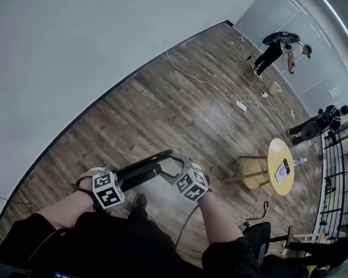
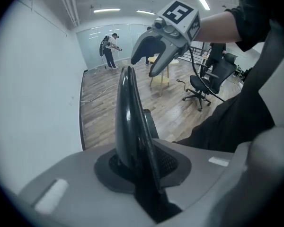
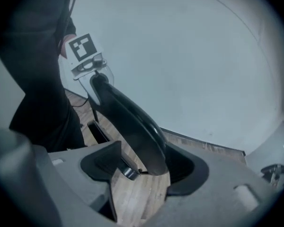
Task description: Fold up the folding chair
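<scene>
Folding chair (image 1: pixel 140 171) in your left gripper (image 1: pixel 123 182): glossy black. Right of your right gripper (image 1: pixel 166 167), the table's (image 1: pixel 276 152) yellow.

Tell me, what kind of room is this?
Probably a big office or test room: wooden floor, a round yellow table, a black swivel chair and plain white walls.

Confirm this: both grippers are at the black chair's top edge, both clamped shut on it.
Wrong on the right gripper: its jaws stand apart around the edge of the black chair, floor showing in the gap, as the right gripper view shows. The left gripper is clamped shut on it.
</scene>
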### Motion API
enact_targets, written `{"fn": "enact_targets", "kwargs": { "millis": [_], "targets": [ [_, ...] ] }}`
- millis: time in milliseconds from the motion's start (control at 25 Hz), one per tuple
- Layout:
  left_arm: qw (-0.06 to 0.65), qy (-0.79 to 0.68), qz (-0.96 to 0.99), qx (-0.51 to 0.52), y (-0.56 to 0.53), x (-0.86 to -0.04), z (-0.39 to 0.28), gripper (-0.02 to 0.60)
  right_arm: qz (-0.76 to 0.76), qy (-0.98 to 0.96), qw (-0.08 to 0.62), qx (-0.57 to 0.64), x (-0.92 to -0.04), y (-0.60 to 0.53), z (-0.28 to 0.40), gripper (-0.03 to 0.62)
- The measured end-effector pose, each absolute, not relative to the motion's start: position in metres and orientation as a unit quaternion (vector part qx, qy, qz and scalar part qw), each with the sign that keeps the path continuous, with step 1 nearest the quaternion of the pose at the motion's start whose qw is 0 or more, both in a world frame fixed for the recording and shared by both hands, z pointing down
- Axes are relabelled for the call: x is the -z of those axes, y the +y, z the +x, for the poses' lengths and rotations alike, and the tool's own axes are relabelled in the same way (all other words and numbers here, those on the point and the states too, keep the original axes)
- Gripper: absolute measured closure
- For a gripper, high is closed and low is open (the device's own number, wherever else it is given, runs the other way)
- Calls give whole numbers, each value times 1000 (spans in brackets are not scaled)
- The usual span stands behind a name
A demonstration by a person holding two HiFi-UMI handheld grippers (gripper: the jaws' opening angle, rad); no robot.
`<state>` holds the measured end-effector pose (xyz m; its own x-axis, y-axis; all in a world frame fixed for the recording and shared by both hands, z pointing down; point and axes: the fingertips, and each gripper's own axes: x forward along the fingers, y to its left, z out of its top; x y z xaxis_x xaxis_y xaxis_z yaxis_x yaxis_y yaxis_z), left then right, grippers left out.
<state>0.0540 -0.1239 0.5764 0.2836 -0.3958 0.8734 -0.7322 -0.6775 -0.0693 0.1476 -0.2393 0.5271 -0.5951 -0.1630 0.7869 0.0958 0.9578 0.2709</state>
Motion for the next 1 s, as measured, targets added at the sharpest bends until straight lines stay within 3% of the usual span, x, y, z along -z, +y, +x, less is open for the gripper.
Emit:
{"fn": "enact_targets", "kwargs": {
  "millis": [280, 600, 1000],
  "targets": [
    [180, -366, 782, -471, -123, -578, 49, 503, -121, -860, 442, 224, -556, -271, 140, 312],
    [170, -394, 771, -470, -118, -577, 45, 481, -244, -853, 394, 238, -572, -264, 119, 312],
    [173, -408, 778, -447, -106, -574, 56, 465, -359, -806, 403, 243, -601, -238, 120, 318]
  ]
}}
